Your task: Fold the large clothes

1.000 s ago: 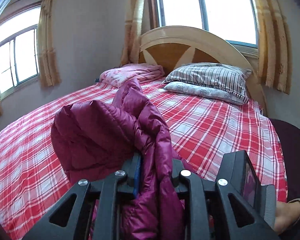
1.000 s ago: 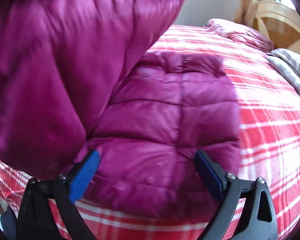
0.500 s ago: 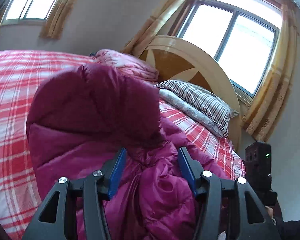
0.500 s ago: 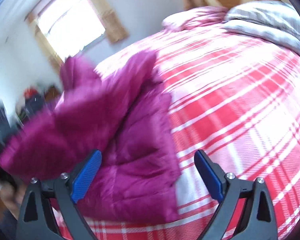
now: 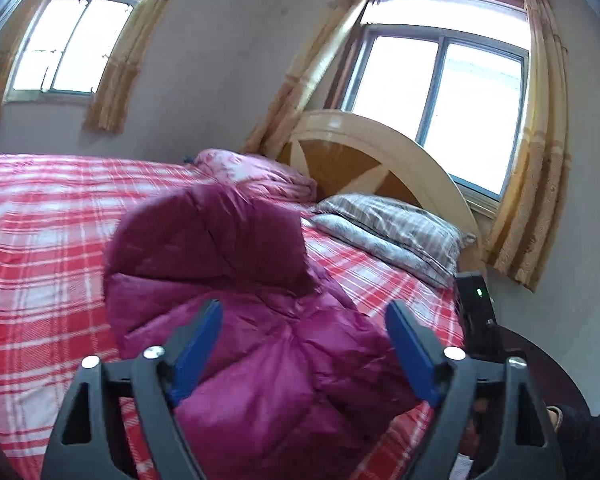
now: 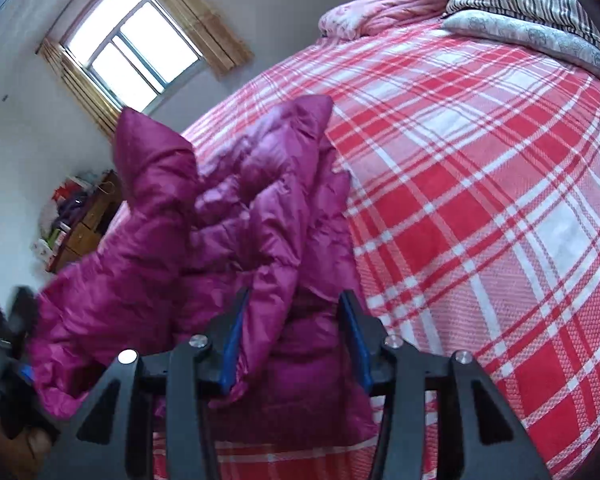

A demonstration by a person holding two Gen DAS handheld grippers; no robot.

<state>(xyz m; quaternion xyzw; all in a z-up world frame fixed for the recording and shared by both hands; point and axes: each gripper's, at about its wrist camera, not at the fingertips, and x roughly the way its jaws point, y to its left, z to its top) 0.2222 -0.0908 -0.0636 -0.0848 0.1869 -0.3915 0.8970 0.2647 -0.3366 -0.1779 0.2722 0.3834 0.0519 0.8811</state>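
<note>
Magenta quilted puffer jacket (image 5: 260, 340), crumpled near the edge of the red-and-white plaid bed (image 5: 40, 240): light, puffy, slick, springs back. Left gripper (image 5: 304, 344) jaws have just opened wide, jacket below, ungripped. Right gripper (image 6: 294, 336) jaws have just been closing, narrow, around a jacket fold; pinch thick seams.

Black plastic left claw (image 5: 302, 344) and right claw (image 6: 296, 336), blue pads (image 5: 198, 346), silver screws, triangular cut-outs.

Magenta jacket (image 5: 236, 280) — red-plaid bedspread (image 5: 40, 240)
</note>
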